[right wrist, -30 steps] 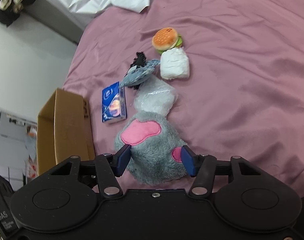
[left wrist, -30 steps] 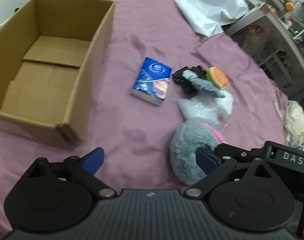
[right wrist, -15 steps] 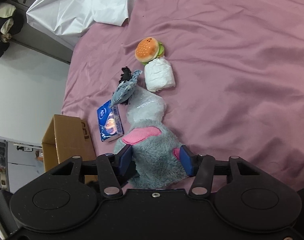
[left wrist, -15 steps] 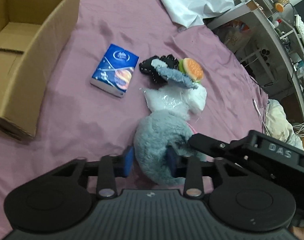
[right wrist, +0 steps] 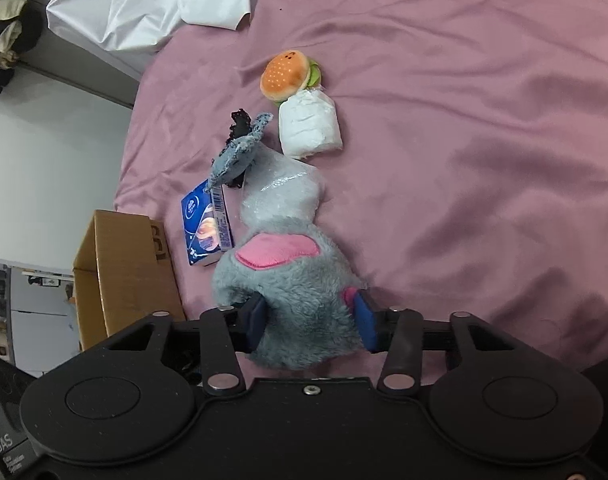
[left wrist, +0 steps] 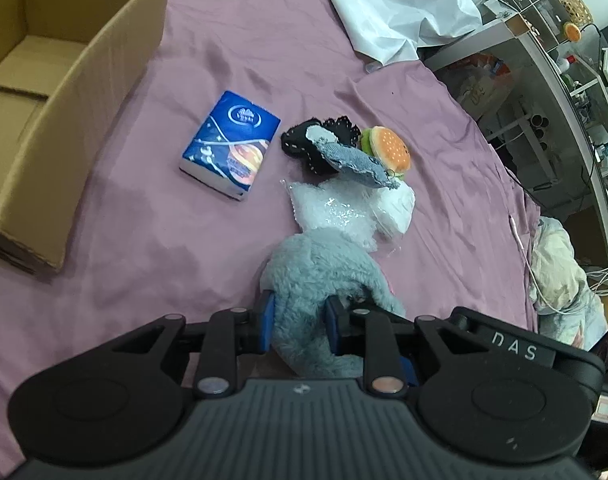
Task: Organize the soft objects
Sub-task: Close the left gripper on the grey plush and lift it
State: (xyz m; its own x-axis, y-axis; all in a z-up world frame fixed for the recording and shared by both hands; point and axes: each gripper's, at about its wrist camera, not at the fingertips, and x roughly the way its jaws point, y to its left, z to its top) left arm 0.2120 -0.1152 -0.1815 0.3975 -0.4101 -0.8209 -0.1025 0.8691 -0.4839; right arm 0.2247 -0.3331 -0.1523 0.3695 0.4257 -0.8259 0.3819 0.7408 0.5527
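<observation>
On the pink bedsheet (left wrist: 207, 264), in my left wrist view, my left gripper (left wrist: 297, 326) is closing on a fold of the grey plush toy (left wrist: 324, 276), its blue pads sunk into the fur; I pinch a narrow limb-like part, I judge, because the body is too bulky for one claw. The cardboard box (left wrist: 115, 72) sits open toward the sheet's far left edge, presumably where the toy goes. Between box and toy lies the blue tissue pack (left wrist: 231, 152), and beyond the toy the clear plastic bag (left wrist: 336, 216), the denim scrap (left wrist: 352, 158) and the burger plush (left wrist: 390, 150) huddle together, touching. In my right wrist view, my right gripper (right wrist: 310, 320) is closing too, its pads pressing the toy's wide furry flank just below the pink patch (right wrist: 277, 250); two holds should keep the floppy toy from sagging. The white wrapped bundle (right wrist: 310, 126) rests against the burger, farther up the sheet.
</observation>
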